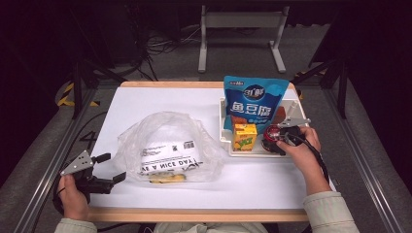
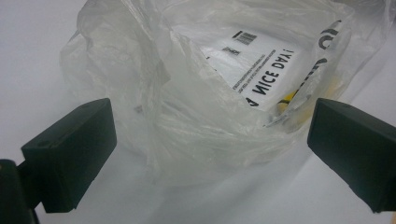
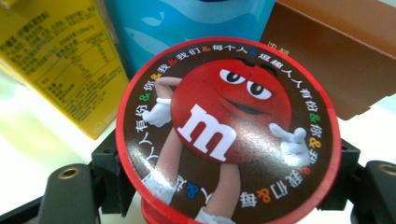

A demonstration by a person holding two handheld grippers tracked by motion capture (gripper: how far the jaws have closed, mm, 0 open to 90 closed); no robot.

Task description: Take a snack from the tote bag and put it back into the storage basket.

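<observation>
A crumpled clear plastic bag (image 1: 167, 148) printed "HAVE A NICE DAY" lies on the white table, with something yellow inside it. My left gripper (image 1: 112, 167) is open just left of the bag. In the left gripper view the bag (image 2: 210, 88) sits between and beyond the jaws of that gripper (image 2: 210, 151), untouched. At the right, my right gripper (image 1: 281, 138) is inside the white tray (image 1: 222, 124), shut on a round red-and-brown M&M's tub (image 1: 272, 135). The tub's lid (image 3: 229, 130) has the right gripper's (image 3: 229, 179) jaws against both its sides.
In the tray stand a tall blue snack pouch (image 1: 255, 99), a yellow drink carton (image 1: 244, 137) and a brown box (image 1: 280, 114), all close around the tub. The table's wooden front edge (image 1: 194, 214) is near my forearms. A metal frame (image 1: 240, 34) stands on the floor beyond.
</observation>
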